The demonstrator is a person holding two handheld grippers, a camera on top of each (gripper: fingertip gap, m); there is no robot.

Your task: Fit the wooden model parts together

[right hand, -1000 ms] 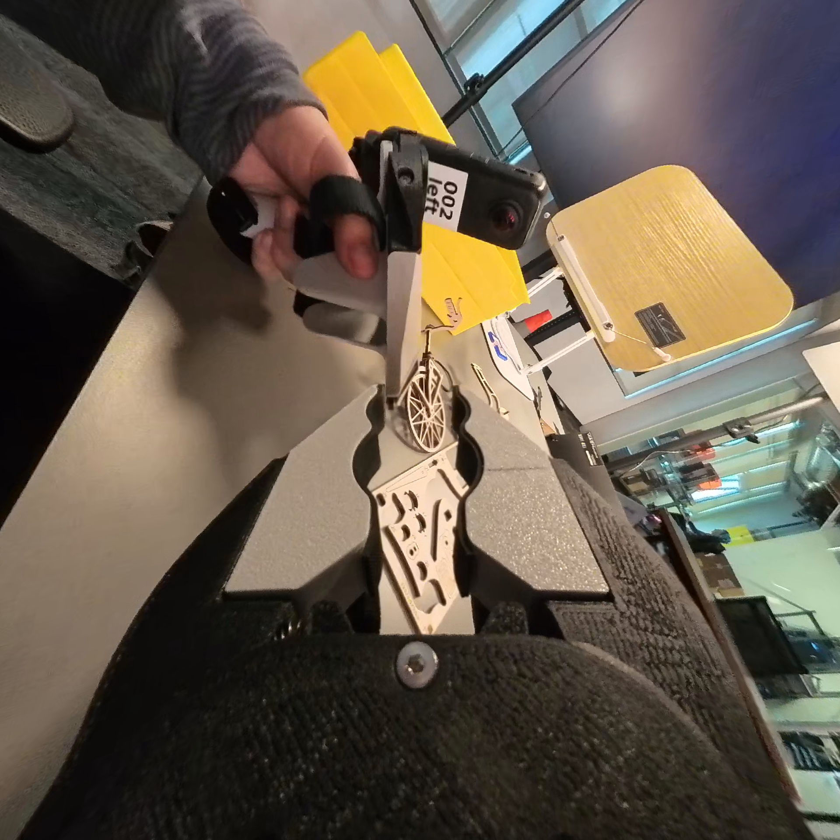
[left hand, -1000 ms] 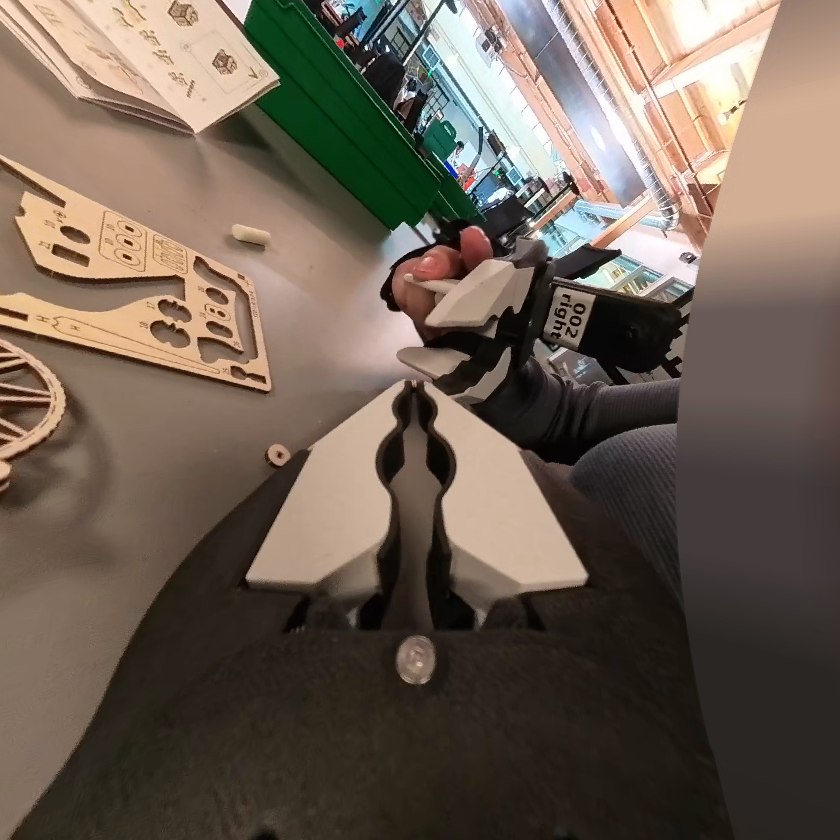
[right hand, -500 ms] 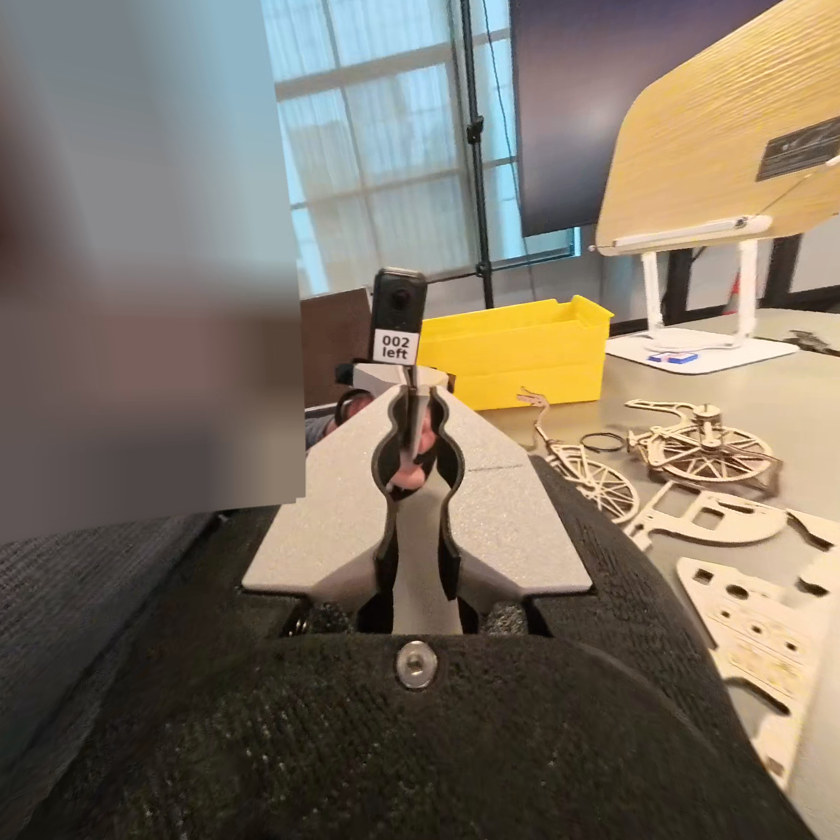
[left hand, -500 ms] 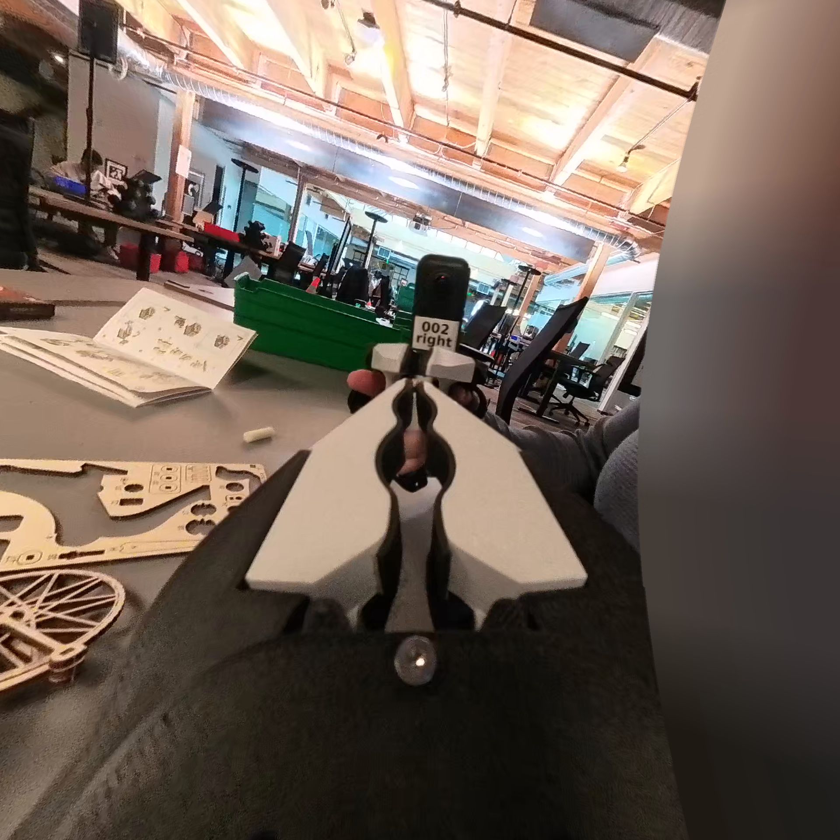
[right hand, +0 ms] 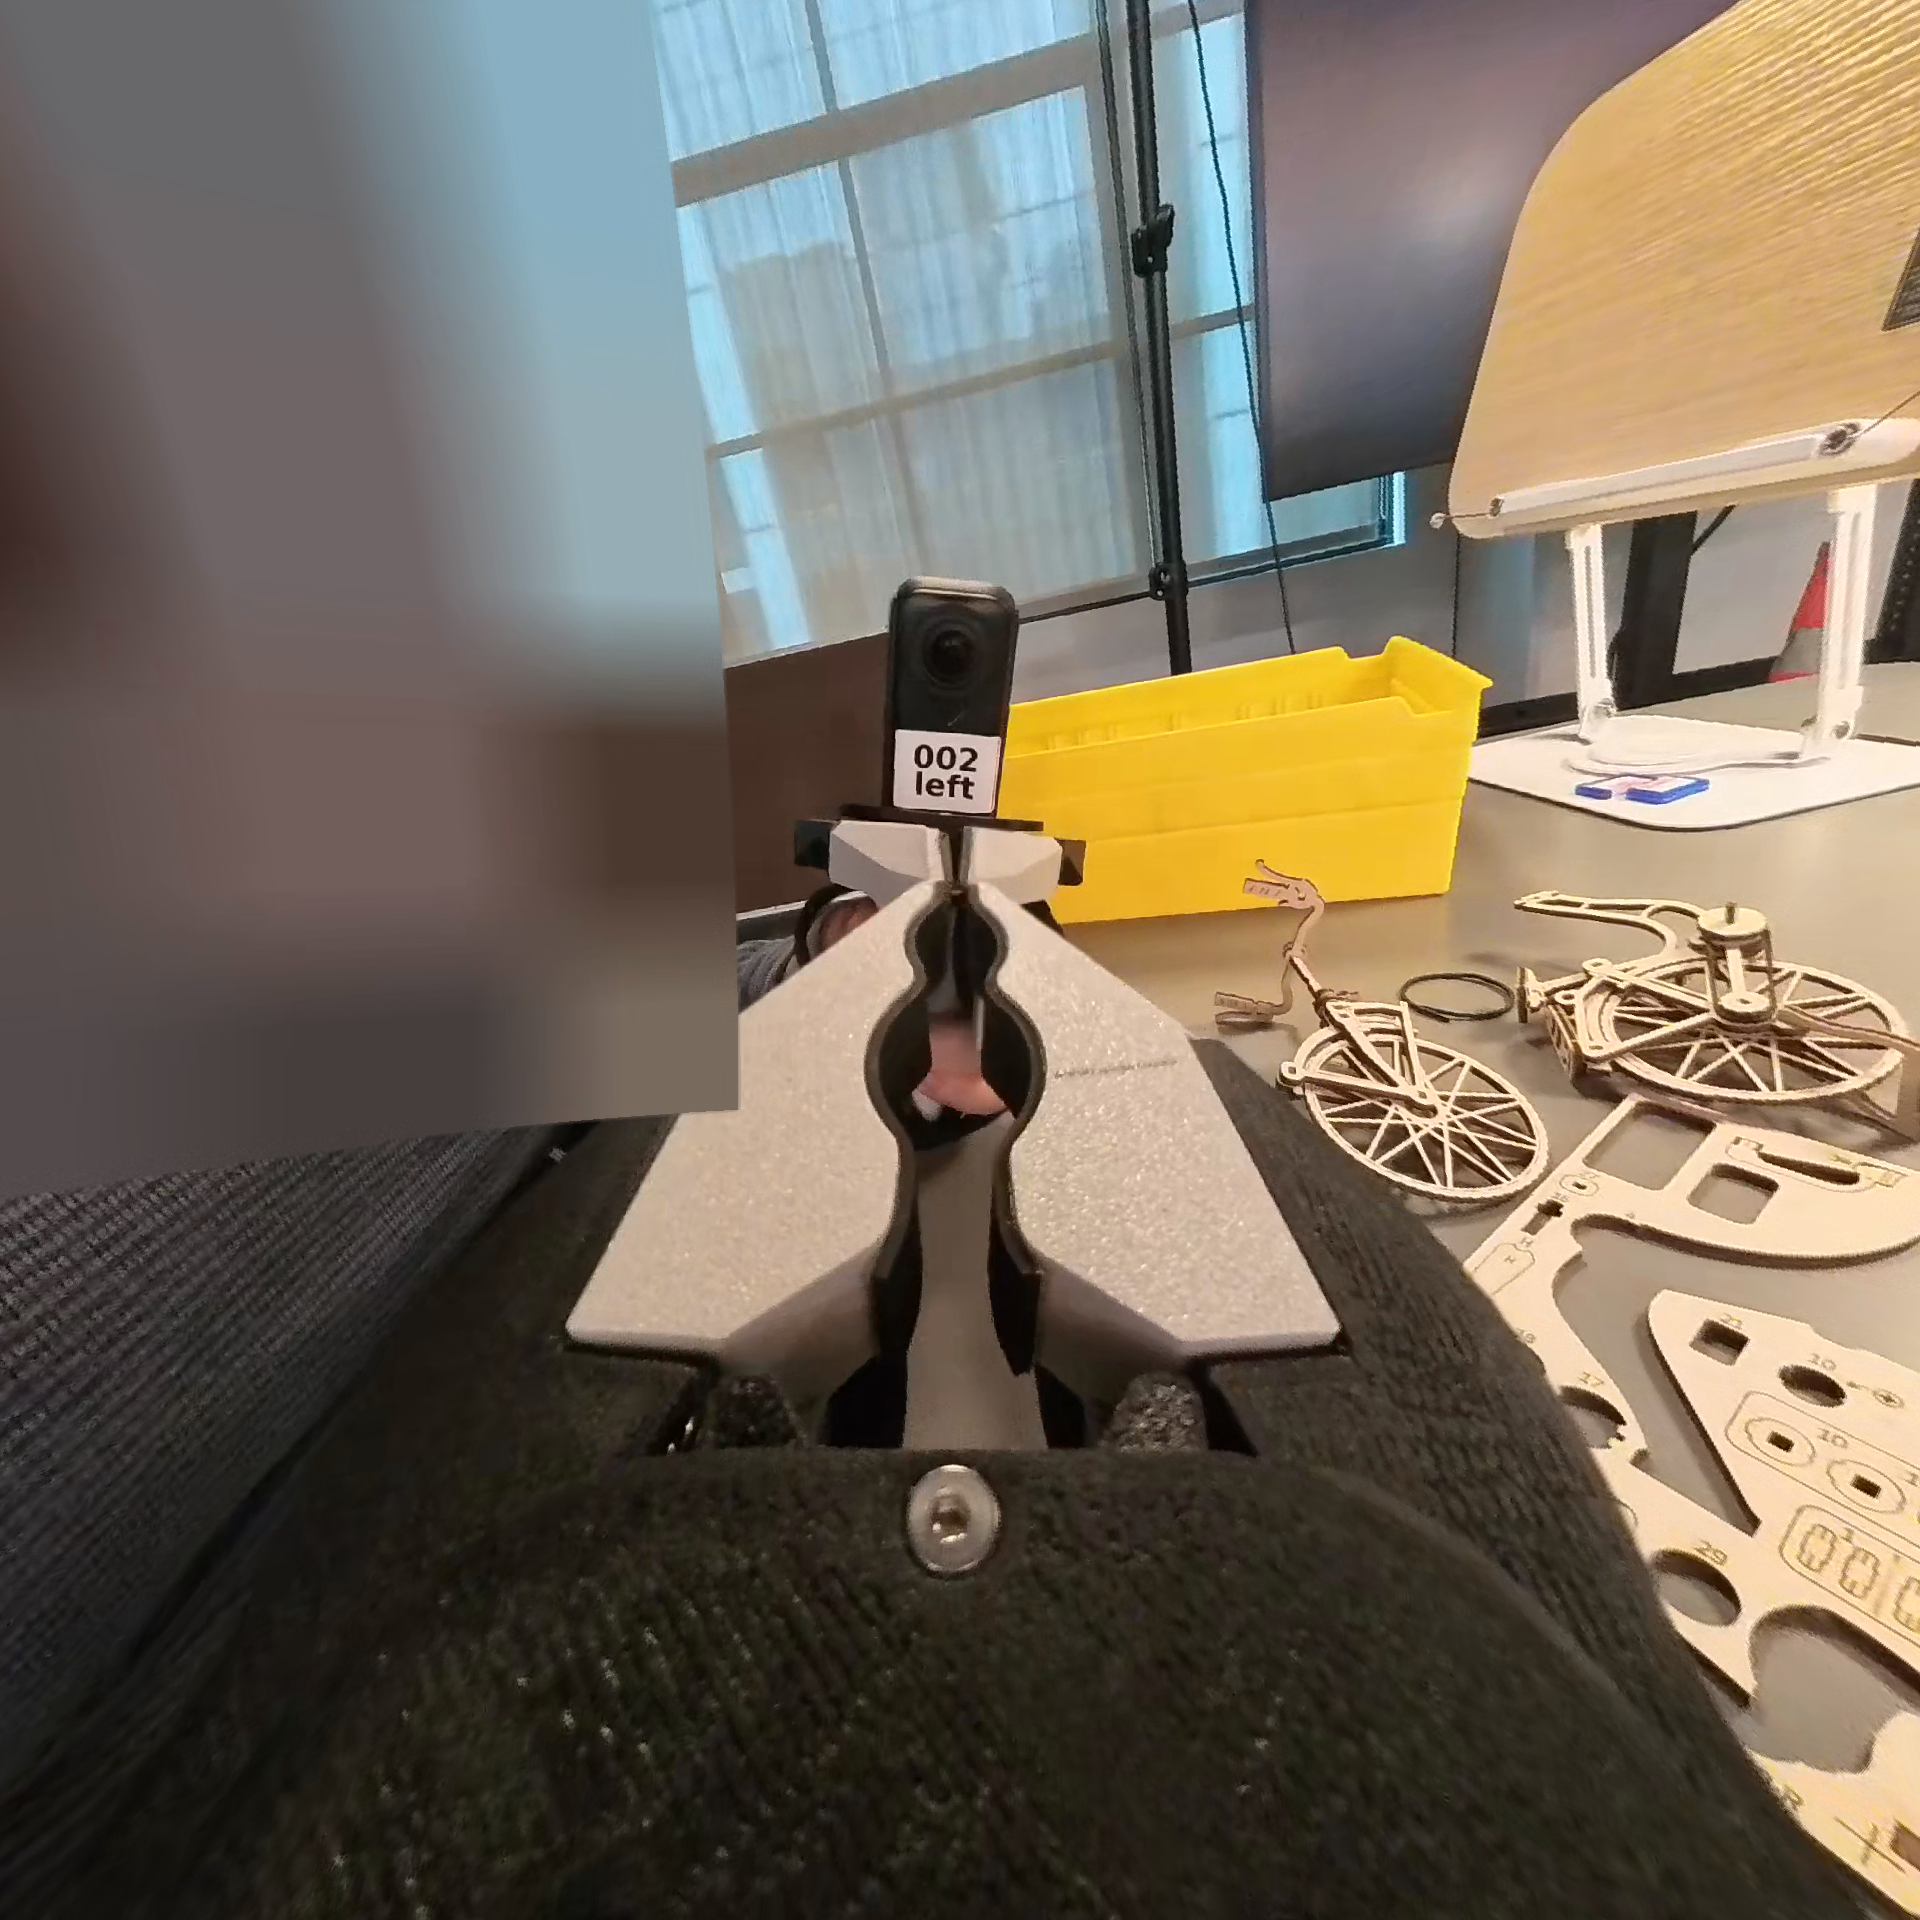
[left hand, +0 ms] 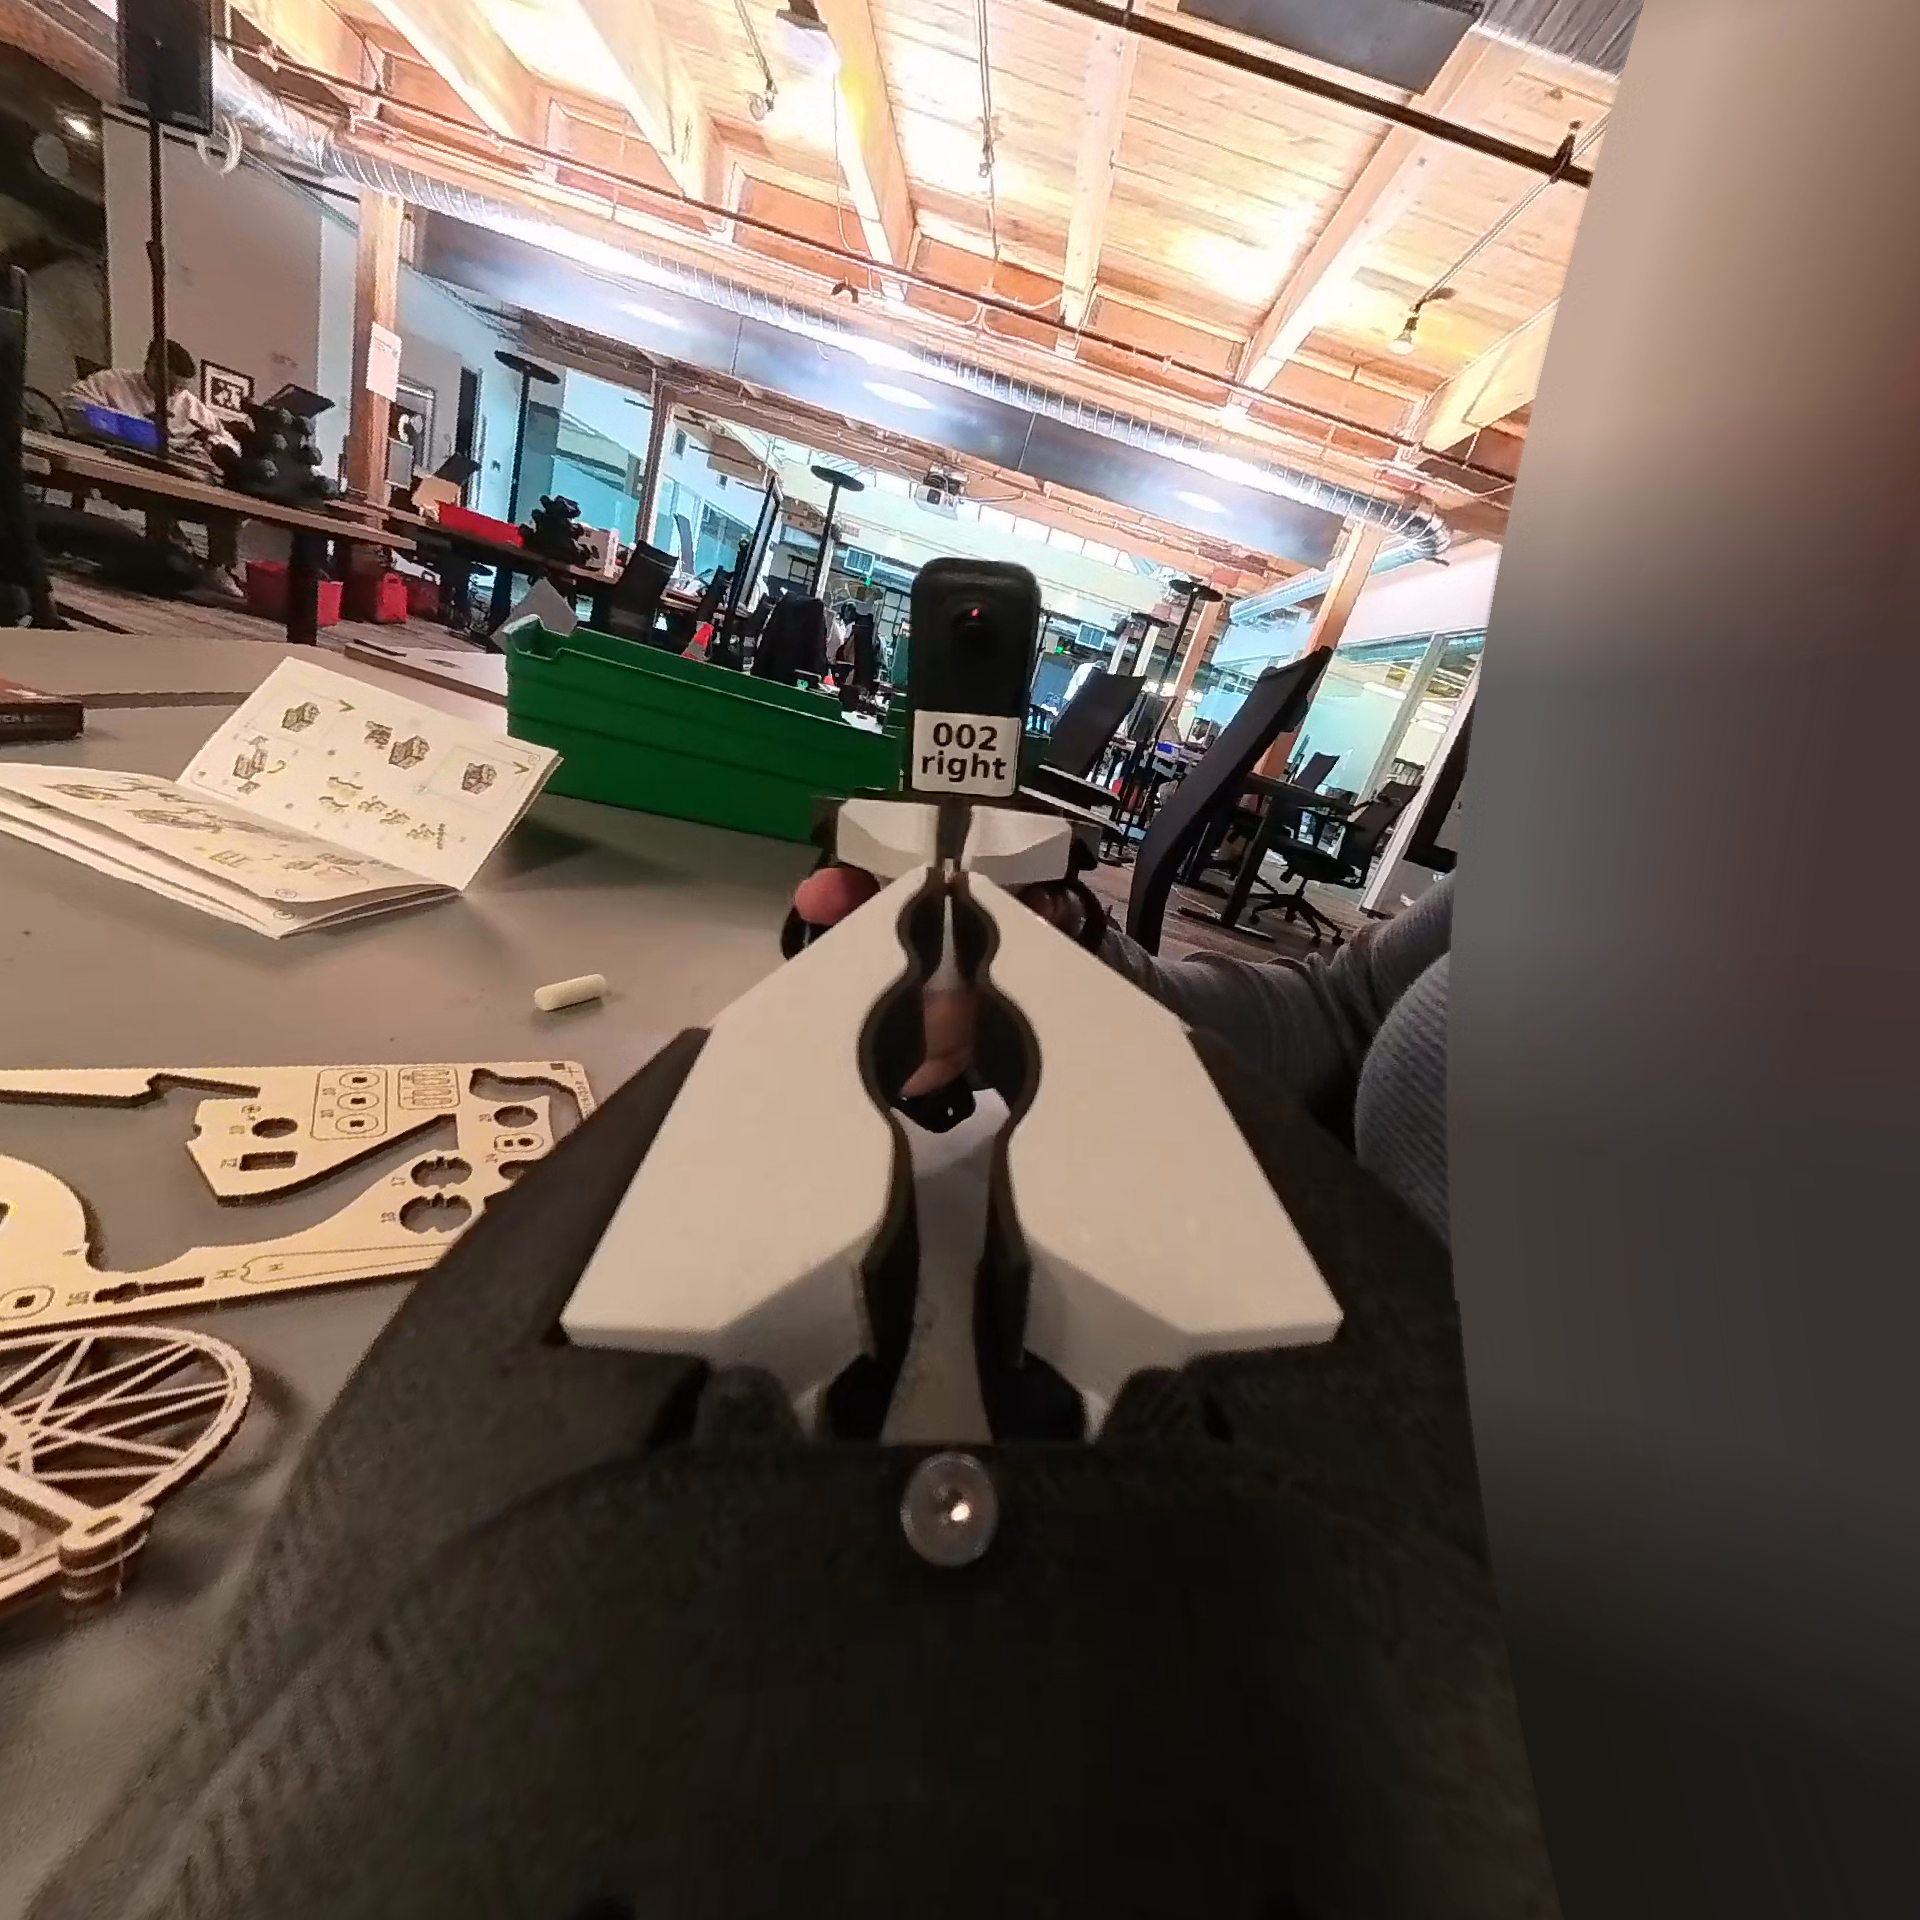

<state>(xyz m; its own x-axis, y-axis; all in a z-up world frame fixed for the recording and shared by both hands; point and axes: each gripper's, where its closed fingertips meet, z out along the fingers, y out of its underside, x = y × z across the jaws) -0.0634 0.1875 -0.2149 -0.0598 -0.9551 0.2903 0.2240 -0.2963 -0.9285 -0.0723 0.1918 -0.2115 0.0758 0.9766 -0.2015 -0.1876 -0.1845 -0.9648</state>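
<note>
- On grey table, L wrist view, far left: spoked wooden wheel flat at the near edge, cut off by frame.
- Just behind it: punched-out wooden sheet, flat, holes where parts were removed.
- Further back: open instruction booklet, lying flat. Small white peg alone betw. booklet and gripper.
- Behind that: stack of green trays.
- Centre: left gripper, tips together, fingers closed w/ nothing betw. them; only the wavy slot lower down shows a gap. Held above table, level.
- Straight ahead, tip to tip: right gripper facing back, camera on top. Can't tell if tips touch. Sleeve runs off to the right.
- R wrist view, centre: right gripper, also pinched closed, empty. Left gripper faces it just beyond the tips.
- Right of that, back: yellow bins, stacked.
- In front of bins: part-built wooden bicycle, wheel and handlebar frame, leaning on the table; nobody holding it.
- Black rubber band betw. that and second wheel assembly, which lies on its side.
- Near right: second wooden sheet, flat, part under the gripper body's edge in view.
- Far right, back: tilted wood-look stand on white base.
- All model parts well apart from both grippers.
</note>
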